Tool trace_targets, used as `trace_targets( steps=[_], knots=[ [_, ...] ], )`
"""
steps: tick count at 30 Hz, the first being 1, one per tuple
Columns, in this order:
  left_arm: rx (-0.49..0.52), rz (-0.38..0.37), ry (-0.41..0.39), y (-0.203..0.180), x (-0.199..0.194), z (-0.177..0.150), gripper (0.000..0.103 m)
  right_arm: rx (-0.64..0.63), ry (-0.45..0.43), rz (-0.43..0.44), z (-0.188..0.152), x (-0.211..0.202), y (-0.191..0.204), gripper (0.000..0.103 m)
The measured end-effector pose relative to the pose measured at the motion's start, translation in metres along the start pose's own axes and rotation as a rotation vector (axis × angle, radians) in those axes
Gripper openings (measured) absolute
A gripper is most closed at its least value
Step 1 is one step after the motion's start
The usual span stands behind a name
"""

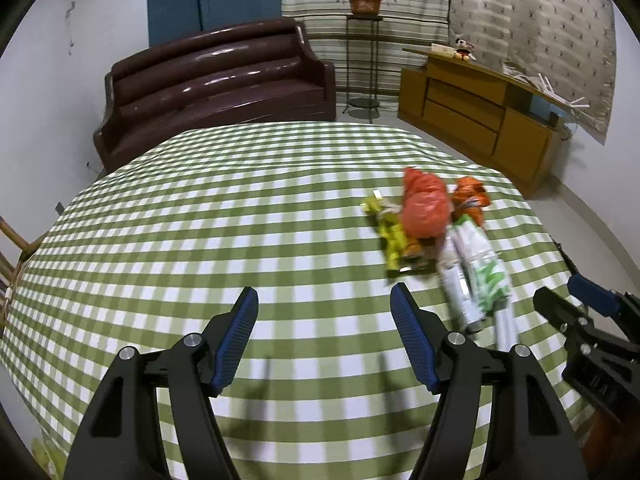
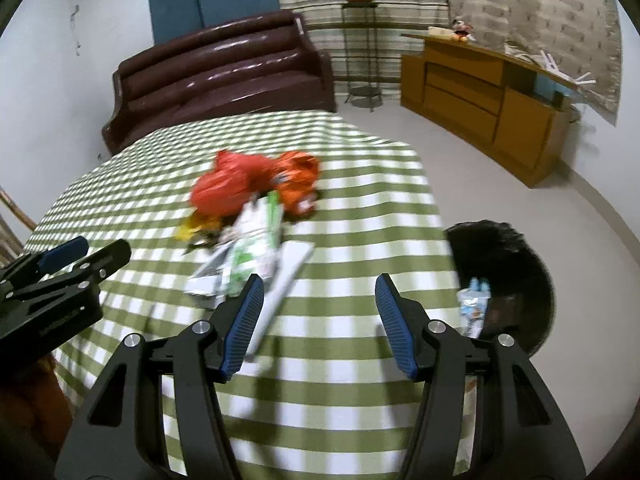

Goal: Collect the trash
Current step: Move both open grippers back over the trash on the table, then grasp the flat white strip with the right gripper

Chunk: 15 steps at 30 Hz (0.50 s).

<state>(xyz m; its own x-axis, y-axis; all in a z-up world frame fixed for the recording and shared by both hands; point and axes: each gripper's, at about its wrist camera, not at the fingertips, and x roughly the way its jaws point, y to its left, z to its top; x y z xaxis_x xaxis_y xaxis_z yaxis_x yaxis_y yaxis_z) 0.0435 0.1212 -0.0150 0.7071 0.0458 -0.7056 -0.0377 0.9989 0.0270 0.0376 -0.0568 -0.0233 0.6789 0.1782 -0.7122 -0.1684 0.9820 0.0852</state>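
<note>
With both the left gripper (image 1: 324,300) and right gripper (image 2: 318,288) spread wide and empty, the white-and-green wrapper (image 2: 256,256) nearest on the checked tablecloth (image 2: 340,360) is best pinched squarely, then carried to the black bin (image 2: 516,256) beside the table.

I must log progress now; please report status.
Left gripper, right gripper open, empty. Crumpled wrapper pile on checked cloth. Black bin beside table. Nothing blocking.

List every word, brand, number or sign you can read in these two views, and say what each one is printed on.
No text reads in either view.
White-and-green wrappers: green print, blurred.
Orange packet: light patch, too blurred.
Yellow wrapper: nothing legible.
Packet in the black bin: print too small.
Card on the wooden cabinet: too small.
</note>
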Motion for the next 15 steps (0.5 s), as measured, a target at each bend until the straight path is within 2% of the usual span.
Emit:
trace_targets(
  steps=[9, 15],
  knots=[
    [-0.032, 0.006, 0.01, 0.027, 0.005, -0.007, 0.069, -0.023, 0.098, -0.031, -0.006, 0.023, 0.02, 0.057],
    [-0.042, -0.006, 0.016, 0.031, 0.007, -0.009, 0.069, -0.021, 0.096, -0.063, -0.005, 0.021, 0.014, 0.052]
  ],
)
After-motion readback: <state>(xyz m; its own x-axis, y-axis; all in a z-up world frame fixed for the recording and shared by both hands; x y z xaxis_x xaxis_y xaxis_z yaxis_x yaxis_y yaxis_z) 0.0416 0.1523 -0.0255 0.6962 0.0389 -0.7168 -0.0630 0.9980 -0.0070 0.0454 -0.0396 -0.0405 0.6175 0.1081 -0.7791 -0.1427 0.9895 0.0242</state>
